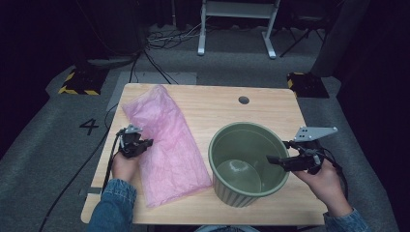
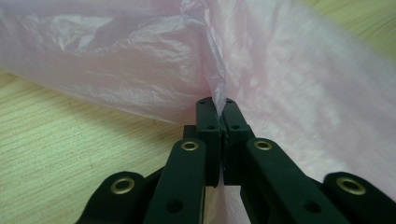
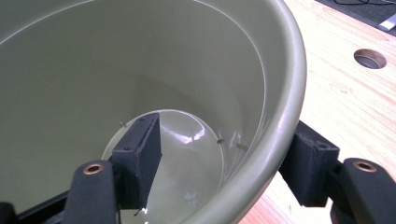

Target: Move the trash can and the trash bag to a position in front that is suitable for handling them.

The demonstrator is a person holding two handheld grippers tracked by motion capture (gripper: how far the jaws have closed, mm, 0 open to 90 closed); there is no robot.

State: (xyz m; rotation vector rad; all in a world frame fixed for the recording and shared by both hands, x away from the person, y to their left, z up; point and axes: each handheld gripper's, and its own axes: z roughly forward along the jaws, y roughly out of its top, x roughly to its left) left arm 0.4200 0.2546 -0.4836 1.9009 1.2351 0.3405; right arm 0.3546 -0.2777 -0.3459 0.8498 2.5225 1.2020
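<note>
At the moment of inspection, a pink plastic bag [image 1: 167,147] lay flat and lengthwise on the left half of the wooden table [image 1: 270,108], its near end close to the table's front edge and its right edge just beside a green pot [image 1: 247,164]. The left gripper [image 1: 145,143] was at the bag's left edge; in the left gripper view its jaws were clenched together with a fold of the thin pink film [image 2: 217,88] pinched between the tips, the film rising in a crease from the grip. The pot stood upright on the right half of the table. The right gripper [image 1: 279,161] straddled the pot's right-hand rim [image 3: 285,121], one jaw inside the pot and the other outside the wall. Whether the pads pressed on the wall could not be determined. The person's hands [image 1: 326,181] held both grippers from the near side.
</note>
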